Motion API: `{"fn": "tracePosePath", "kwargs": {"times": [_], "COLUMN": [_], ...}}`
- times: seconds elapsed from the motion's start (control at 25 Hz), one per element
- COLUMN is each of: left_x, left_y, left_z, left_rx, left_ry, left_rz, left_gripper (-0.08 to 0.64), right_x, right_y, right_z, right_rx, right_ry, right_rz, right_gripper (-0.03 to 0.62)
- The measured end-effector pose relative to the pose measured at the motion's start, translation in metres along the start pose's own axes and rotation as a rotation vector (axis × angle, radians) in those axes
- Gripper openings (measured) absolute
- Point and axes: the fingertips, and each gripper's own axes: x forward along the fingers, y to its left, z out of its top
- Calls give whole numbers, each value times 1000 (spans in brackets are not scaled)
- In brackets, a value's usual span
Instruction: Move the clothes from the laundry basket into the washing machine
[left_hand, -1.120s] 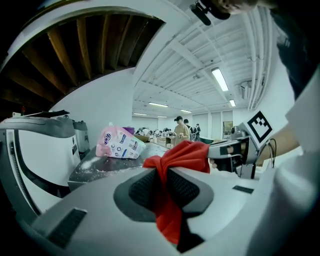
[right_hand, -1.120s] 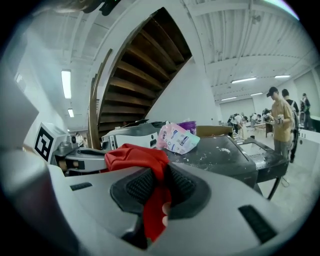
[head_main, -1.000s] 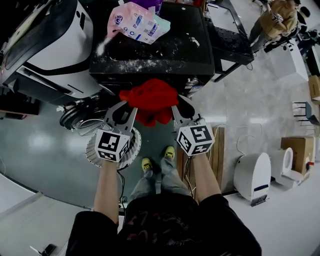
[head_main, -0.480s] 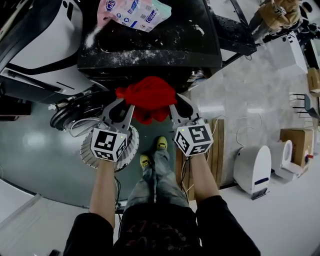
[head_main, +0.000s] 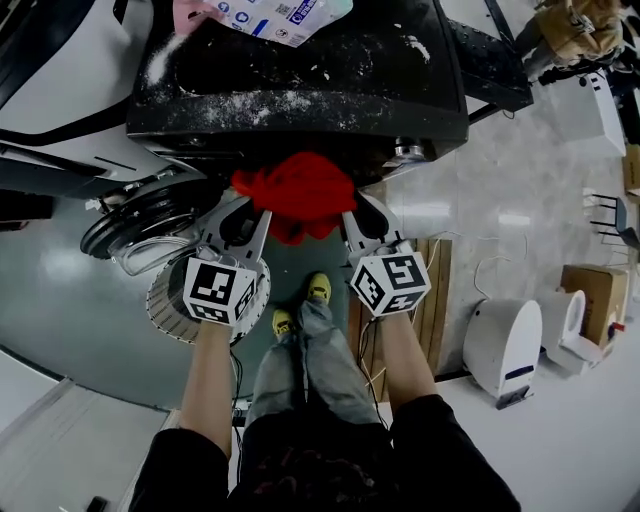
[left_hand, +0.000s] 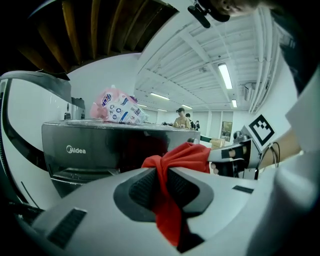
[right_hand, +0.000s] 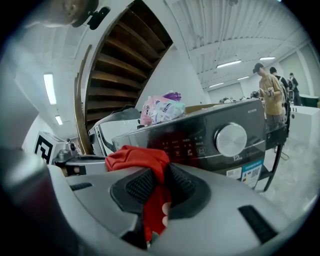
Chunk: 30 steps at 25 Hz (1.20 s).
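A red garment (head_main: 296, 192) hangs bunched between my two grippers, right in front of the dark grey washing machine (head_main: 300, 90). My left gripper (head_main: 252, 205) is shut on the cloth's left edge; red fabric (left_hand: 167, 185) is pinched between its ribbed pads. My right gripper (head_main: 352, 210) is shut on the right edge, with the red cloth (right_hand: 152, 190) squeezed between its pads. In the right gripper view the machine's control panel with a round silver dial (right_hand: 230, 139) stands just beyond the garment. The white laundry basket (head_main: 175, 300) sits on the floor under my left hand.
A pink detergent pouch (head_main: 265, 14) lies on the powder-dusted machine top. A second white machine (head_main: 60, 70) stands to the left, with the open round door (head_main: 145, 215) beside it. A wooden pallet (head_main: 425, 290) and a white appliance (head_main: 505, 345) lie at right. A person (head_main: 575, 25) stands far right.
Both grippers have sunk together with the red garment, coming down from the machine's top edge to its front. The grips are unchanged.
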Motion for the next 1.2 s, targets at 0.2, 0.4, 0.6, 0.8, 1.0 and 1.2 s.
{"fn": "tracePosePath", "kwargs": {"times": [0.2,0.4,0.6,0.8,1.0,1.2], "left_x": [19,37,60,85,109,136], "left_y": [9,17,24,45,66,85], "left_z": [-30,-69,-106,-133,-156,-182], "left_rx": [-14,-50,-66,-130,-120,-91], "left_ry": [-8,-19,-31,-98,-150,-181], "left_rz": [18,32,35,60,82,101], "left_gripper": [73,74,74,74,74,74], "right_x": [18,35,52,80,110,140], "right_y": [-15,-29,-48,-62,-75,-95], "right_z": [-30,-64,-97,-122,-144,-168], "right_rx": [10,21,23,31,16,27], "right_ry": [3,5,-3,-45,-77,-112], "right_rz": [11,24,17,7,10,-7], "right_gripper": [64,64,66,64,64,64]}}
